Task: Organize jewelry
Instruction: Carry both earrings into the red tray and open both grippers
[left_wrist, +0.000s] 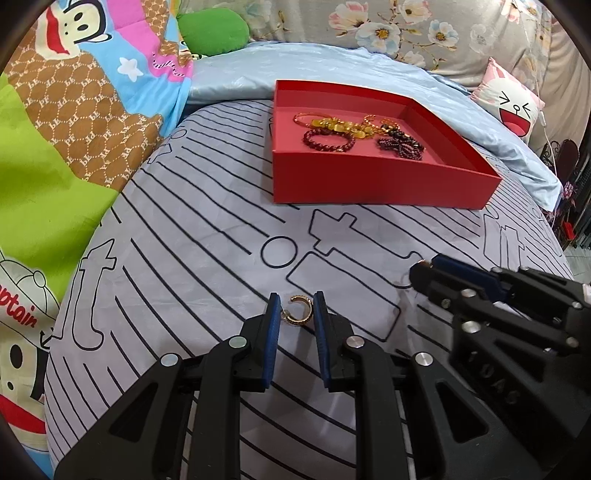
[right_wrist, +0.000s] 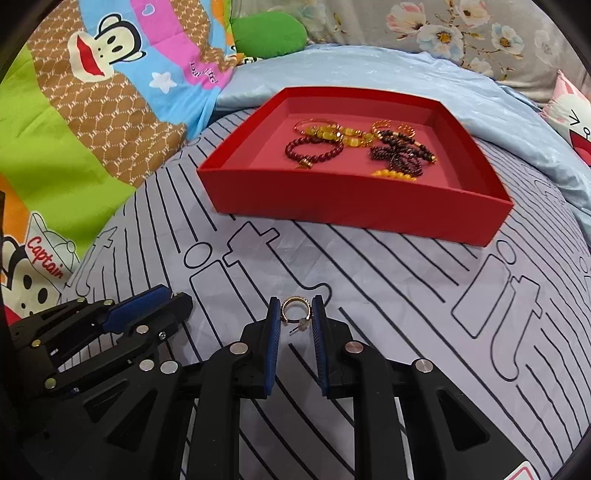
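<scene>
Grey striped bedsheet (left_wrist: 207, 236) carries a red tray (left_wrist: 380, 184) of beaded bracelets (left_wrist: 327, 142). Left claw (left_wrist: 295, 314) grips a gold C-shaped earring (left_wrist: 297, 312); right claw (right_wrist: 295, 315) pinches a gold ring earring (right_wrist: 295, 314), both near the sheet.

Red tray (left_wrist: 369, 184) on grey black-lined sheet (left_wrist: 207, 258); gold earrings (left_wrist: 297, 310).
</scene>
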